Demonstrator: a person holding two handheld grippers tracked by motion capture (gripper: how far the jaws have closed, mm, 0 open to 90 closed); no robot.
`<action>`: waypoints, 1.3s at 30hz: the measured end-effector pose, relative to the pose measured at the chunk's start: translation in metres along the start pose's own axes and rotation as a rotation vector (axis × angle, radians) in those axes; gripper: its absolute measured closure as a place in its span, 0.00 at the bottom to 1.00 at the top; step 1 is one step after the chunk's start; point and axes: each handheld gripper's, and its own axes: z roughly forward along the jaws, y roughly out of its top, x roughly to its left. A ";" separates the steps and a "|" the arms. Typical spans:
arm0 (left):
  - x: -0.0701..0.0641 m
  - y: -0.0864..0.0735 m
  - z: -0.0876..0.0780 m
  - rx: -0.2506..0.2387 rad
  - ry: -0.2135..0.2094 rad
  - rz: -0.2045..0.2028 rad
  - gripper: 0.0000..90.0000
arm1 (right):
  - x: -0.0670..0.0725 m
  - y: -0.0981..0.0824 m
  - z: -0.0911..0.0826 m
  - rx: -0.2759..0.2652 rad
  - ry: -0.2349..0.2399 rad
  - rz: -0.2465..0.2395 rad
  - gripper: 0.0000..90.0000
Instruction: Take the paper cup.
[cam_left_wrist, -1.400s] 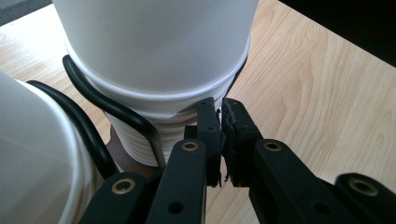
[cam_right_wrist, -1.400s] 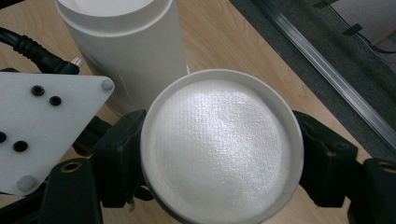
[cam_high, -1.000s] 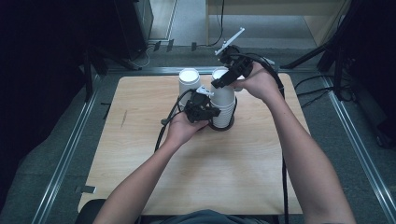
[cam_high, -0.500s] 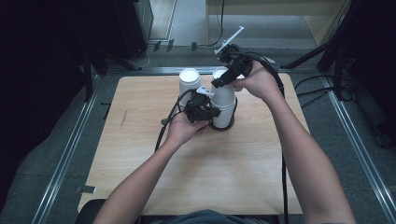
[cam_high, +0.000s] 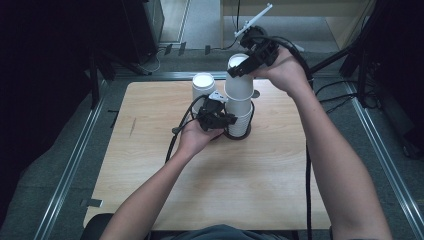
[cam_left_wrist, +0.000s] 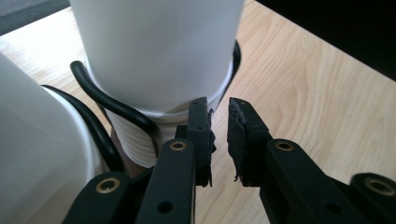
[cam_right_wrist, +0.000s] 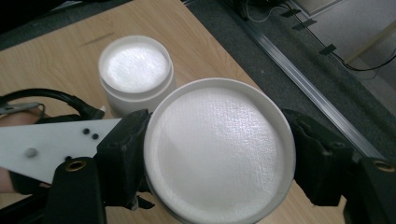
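A wooden surface (cam_high: 150, 165) seen from above, with two forearms reaching in, each hand holding one black gripper. Near the far edge, towards the middle, stand white paper cups upside down — one single cup (cam_high: 203, 88) and, just to its right, a nested stack (cam_high: 239, 119). The right gripper (cam_high: 243, 66) has its jaws closed around the top cup (cam_high: 238, 82), held above the stack and tilted, gripping it at opposite sides just below its base. The left gripper (cam_high: 226, 120) sits low beside the stack's bottom — its jaws are nearly together with a narrow gap, holding nothing
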 end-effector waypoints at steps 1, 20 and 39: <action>0.000 0.000 -0.001 0.001 -0.003 0.003 0.87 | 0.000 0.004 -0.008 -0.008 -0.010 -0.002 0.31; -0.001 -0.026 -0.046 0.017 -0.142 0.052 0.52 | 0.030 -0.040 -0.073 -0.064 0.117 -0.054 0.30; 0.003 -0.068 -0.063 -0.032 -0.222 0.085 0.40 | 0.057 -0.126 -0.011 -0.046 0.258 -0.055 0.30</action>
